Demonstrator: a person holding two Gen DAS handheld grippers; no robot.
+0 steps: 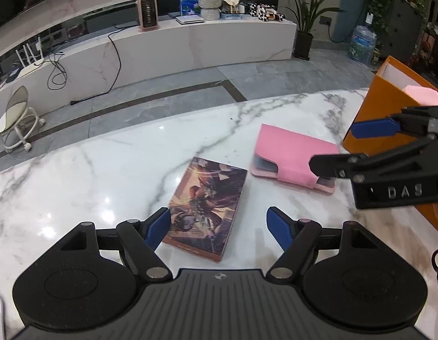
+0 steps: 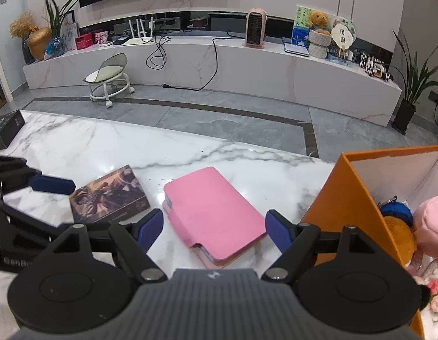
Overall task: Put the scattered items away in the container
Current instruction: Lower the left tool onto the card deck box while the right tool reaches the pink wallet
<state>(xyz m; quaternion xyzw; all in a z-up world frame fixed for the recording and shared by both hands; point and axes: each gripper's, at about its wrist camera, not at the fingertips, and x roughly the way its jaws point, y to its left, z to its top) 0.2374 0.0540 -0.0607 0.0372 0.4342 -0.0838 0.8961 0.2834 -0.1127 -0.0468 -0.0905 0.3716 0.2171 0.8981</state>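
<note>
Currently we note a pink wallet-style case (image 2: pixel 213 212), flap closed, flat on the marble counter (image 2: pixel 105 147) at frame centre, and a picture-printed box (image 2: pixel 108 198) lying to its left. At right, the orange container (image 2: pixel 346 192) holds plush toys (image 2: pixel 428 226). Both grippers, left (image 1: pixel 219 226) and right (image 2: pixel 214 232), have fingers spread wide, gripping nothing.

On the marble table (image 2: pixel 77 147) a picture-covered box (image 2: pixel 109 197) lies flat, with a card wallet (image 2: pixel 213 212) just beside it on its right, the two apart. Right of the wallet stands an open box (image 2: pixel 343 195) holding plush toys (image 2: pixel 428 226). A small dark case (image 2: pixel 6 130) sits at the table's far left edge. Beyond the table, a wheeled stool (image 2: pixel 109 78) stands on the floor before a long TV bench (image 2: pixel 247 68).
</note>
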